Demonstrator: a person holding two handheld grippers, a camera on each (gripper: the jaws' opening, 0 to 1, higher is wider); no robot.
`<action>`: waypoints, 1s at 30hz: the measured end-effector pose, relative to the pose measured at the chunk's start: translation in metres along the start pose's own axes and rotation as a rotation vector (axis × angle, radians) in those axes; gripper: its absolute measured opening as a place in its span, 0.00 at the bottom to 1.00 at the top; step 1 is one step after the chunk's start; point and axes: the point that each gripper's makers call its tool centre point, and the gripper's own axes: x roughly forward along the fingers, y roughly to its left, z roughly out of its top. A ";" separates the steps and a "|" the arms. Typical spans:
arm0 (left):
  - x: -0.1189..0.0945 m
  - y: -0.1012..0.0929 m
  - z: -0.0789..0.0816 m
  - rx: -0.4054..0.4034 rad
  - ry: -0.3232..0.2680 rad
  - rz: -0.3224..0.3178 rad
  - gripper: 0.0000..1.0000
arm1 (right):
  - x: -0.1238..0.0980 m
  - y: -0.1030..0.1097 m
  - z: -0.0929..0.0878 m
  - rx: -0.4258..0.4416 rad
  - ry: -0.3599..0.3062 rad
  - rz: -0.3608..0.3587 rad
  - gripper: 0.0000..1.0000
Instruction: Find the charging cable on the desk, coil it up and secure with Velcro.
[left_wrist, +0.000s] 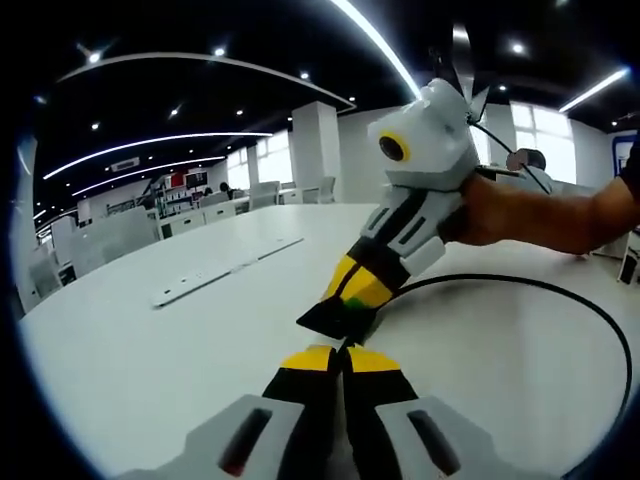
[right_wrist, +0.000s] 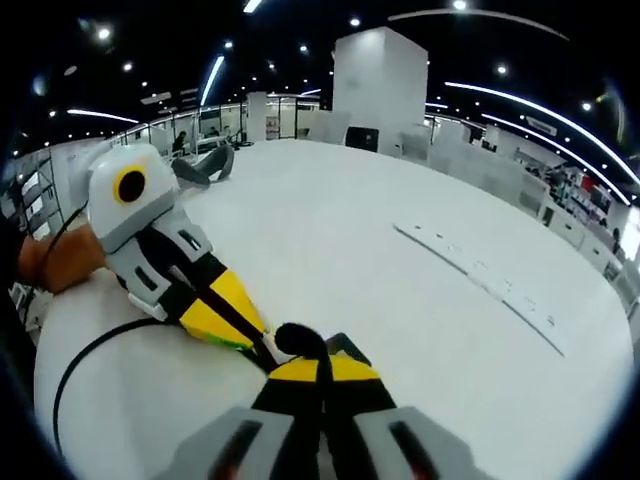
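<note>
A thin black charging cable lies on the white desk and curves out to the right in a wide arc from where the two grippers meet. My left gripper is shut at the bottom of the left gripper view, tip to tip with the right gripper, also shut. In the right gripper view my right gripper is closed on a black bit of the cable, and the left gripper meets it from the left. The cable's loop runs behind the left gripper.
A flat white cover strip is set into the desk, the same strip lying right of the grippers. A person's hand holds the right gripper, another hand the left. Office desks and chairs stand behind.
</note>
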 end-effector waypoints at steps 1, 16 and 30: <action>0.000 0.001 0.000 0.001 0.000 -0.001 0.04 | 0.000 0.000 -0.001 0.010 0.009 0.010 0.02; -0.002 -0.014 0.000 0.000 0.000 0.001 0.05 | 0.002 0.004 -0.004 0.020 0.144 0.024 0.02; -0.004 -0.032 0.000 0.002 -0.001 -0.005 0.04 | 0.004 -0.011 -0.002 -0.014 0.109 -0.028 0.04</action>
